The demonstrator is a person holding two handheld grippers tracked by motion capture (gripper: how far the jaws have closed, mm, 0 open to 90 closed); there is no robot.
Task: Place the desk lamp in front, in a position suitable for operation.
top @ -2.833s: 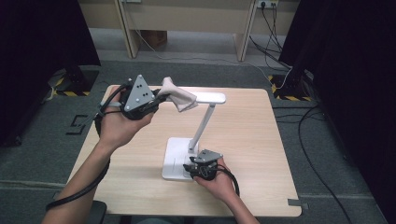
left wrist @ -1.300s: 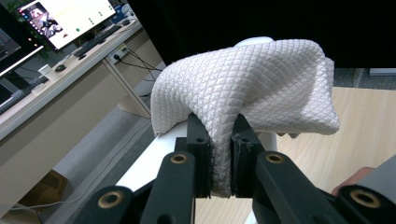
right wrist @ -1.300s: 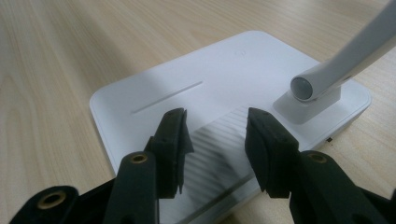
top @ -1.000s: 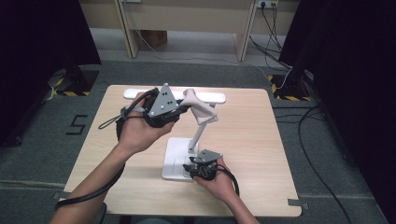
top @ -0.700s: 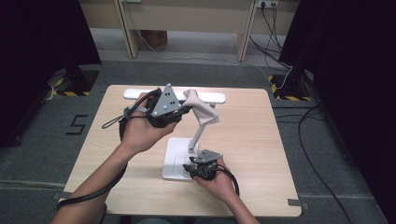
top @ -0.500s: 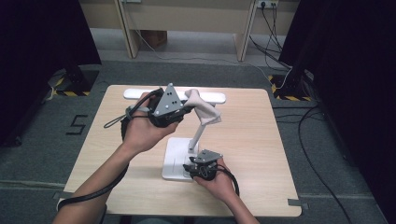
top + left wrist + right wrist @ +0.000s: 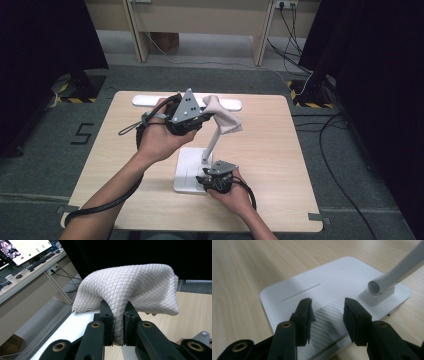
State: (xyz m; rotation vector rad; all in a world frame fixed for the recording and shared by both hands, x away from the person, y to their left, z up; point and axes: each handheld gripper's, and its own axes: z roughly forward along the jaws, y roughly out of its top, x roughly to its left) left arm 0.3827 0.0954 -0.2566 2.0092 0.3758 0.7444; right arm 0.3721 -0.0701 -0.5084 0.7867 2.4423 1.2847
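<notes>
A white desk lamp stands mid-table: flat base (image 7: pixel 186 169), slanted arm (image 7: pixel 212 145), long head bar (image 7: pixel 231 105) at the far side. My left gripper (image 7: pixel 206 117) is shut on a white quilted cloth (image 7: pixel 226 119) that hangs against the top of the lamp arm. In the left gripper view the cloth (image 7: pixel 130 287) bulges above the pinching left gripper (image 7: pixel 117 322), with the head bar (image 7: pixel 72 327) below. My right gripper (image 7: pixel 202 181) is open, its tips down on the near part of the base; the right gripper view shows the right gripper (image 7: pixel 327 315) over the base (image 7: pixel 312 287), nothing between the jaws, lamp arm (image 7: pixel 397 272) beyond.
The wooden table (image 7: pixel 280 200) has bare surface left and right of the lamp. Beyond it are a long desk (image 7: pixel 200 15), floor cables (image 7: pixel 320 125) at the right and dark curtains on both sides. A monitor (image 7: pixel 22 247) glows at upper left.
My left gripper has carried the cloth rightward, from over the head bar's left part to the top of the lamp arm. The right gripper has stayed on the base.
</notes>
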